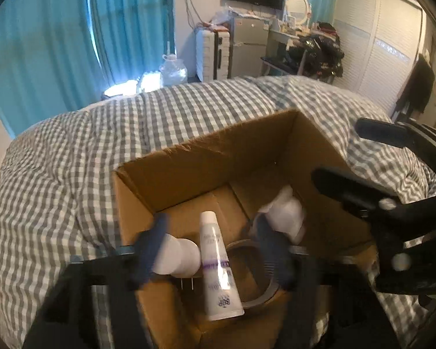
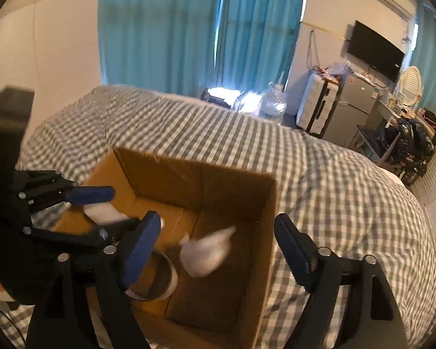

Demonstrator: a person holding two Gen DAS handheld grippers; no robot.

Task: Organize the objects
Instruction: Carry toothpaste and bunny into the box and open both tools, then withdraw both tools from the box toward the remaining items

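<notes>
An open cardboard box (image 1: 206, 157) sits on a grey checked bed; it also shows in the right wrist view (image 2: 235, 183). Inside lie a white tube (image 1: 218, 267), a white charger plug (image 1: 175, 257), a roll of tape (image 1: 255, 273) and a blurred white bottle (image 1: 284, 215). My left gripper (image 1: 212, 250) is open above the box, with the tube and plug between its fingers. My right gripper (image 2: 218, 247) is open over the box; the white bottle (image 2: 206, 250) is blurred below it, apparently falling. The right gripper shows at the right of the left wrist view (image 1: 348, 157).
The checked duvet (image 1: 101, 145) surrounds the box. Beyond the bed are blue curtains (image 1: 72, 35), a water jug (image 1: 173, 69), a white suitcase (image 1: 212, 55), a small fridge (image 1: 248, 46) and a cluttered desk (image 1: 314, 46). White closet doors (image 1: 378, 40) stand at right.
</notes>
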